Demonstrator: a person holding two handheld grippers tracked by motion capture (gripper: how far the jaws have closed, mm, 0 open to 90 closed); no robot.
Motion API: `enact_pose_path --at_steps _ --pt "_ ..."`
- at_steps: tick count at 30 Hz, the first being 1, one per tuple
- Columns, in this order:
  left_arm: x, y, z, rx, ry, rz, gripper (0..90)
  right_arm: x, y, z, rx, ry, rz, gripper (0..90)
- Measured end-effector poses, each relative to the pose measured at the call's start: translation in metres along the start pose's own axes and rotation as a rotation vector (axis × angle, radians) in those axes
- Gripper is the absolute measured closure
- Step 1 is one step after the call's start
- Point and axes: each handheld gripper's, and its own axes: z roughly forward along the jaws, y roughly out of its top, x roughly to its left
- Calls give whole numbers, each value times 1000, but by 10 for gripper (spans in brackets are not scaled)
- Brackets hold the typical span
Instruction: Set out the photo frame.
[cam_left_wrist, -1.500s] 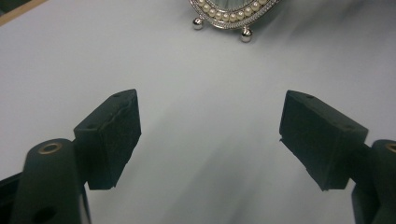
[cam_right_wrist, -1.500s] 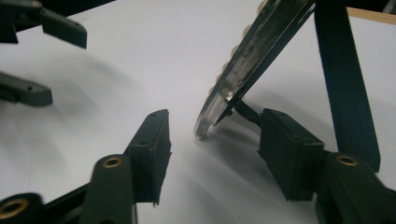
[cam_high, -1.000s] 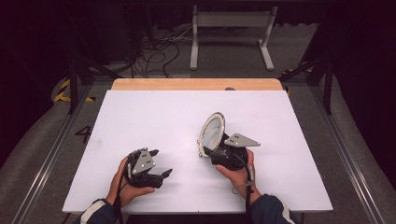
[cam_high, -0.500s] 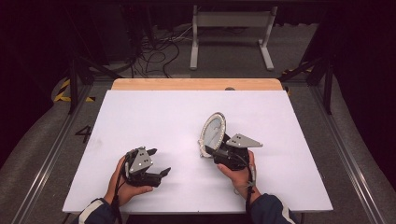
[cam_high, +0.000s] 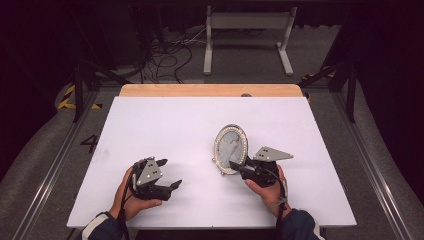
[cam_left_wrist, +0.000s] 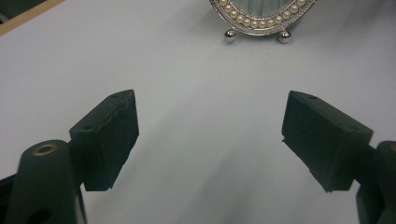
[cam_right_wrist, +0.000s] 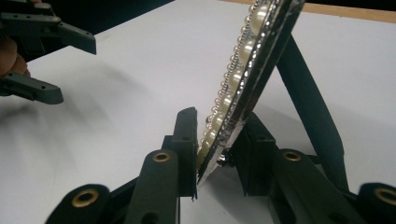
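The oval frame (cam_high: 231, 149) looks like shiny silver metal with glossy pearl beads. The table (cam_high: 165, 125) is matt white, perhaps paper; its far edge is pale wood.

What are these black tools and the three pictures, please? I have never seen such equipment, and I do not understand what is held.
A person sits at a white table and holds a hand tool with two jaws in each hand. One picture looks down from above; the other two come from cameras on the tools. The right gripper pinches the lower rim of an oval picture frame edged with pearls, which stands on the table. The left gripper is open and holds nothing; it points toward the frame.
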Motion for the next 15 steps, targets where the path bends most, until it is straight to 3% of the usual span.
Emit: enact_pose_path --at_steps 3,6,11,15 --pt "-1 2 2 2 -7 7 193 -2 1 -2 12 11 -1 721" --pt "0 5 6 0 -18 8 192 -2 1 -3 0 -18 6 625" --pt "7 20 24 -25 -79 -35 175 -4 1 -7 -13 -13 9 596" --pt "10 35 45 -29 -143 -32 176 0 2 -14 -21 -31 -3 606"
